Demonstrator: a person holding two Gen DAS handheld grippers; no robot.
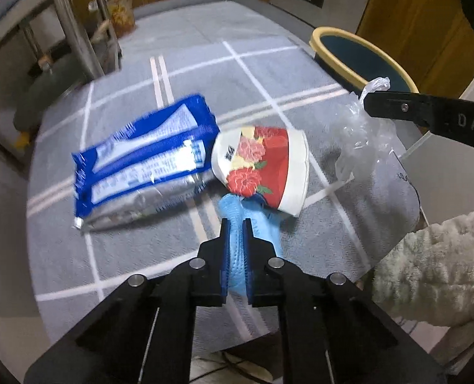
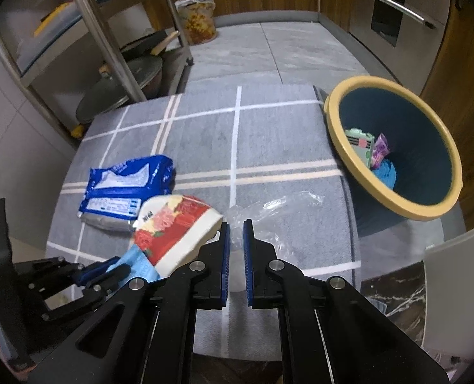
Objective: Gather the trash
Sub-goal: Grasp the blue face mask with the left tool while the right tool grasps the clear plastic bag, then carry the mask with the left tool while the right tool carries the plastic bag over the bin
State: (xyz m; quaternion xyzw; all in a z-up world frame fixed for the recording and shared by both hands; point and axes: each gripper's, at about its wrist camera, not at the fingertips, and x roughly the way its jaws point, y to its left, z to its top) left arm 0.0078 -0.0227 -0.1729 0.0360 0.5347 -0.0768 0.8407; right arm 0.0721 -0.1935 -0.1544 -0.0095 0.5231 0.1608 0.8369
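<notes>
My left gripper (image 1: pixel 236 224) is shut on a light blue wrapper (image 1: pixel 237 252); it shows at lower left in the right wrist view (image 2: pixel 109 270). A crushed red floral paper cup (image 1: pixel 262 166) lies just past the wrapper and touches it. A blue and silver snack packet (image 1: pixel 141 163) lies left of the cup. My right gripper (image 2: pixel 236 227) is shut on a clear plastic bag (image 2: pixel 269 217); seen from the left wrist (image 1: pixel 370 104), it lifts the bag (image 1: pixel 362 137) off the mat. A teal bin with a yellow rim (image 2: pixel 394 147) stands at the right.
All lies on a grey checked mat (image 2: pixel 269 134) on the floor. A steel rack (image 2: pixel 109 38) with pans stands at back left. A floral bag (image 2: pixel 198 19) stands at the back. Wooden cabinets and an oven (image 2: pixel 397 16) line the far right. The bin holds several wrappers (image 2: pixel 368 150).
</notes>
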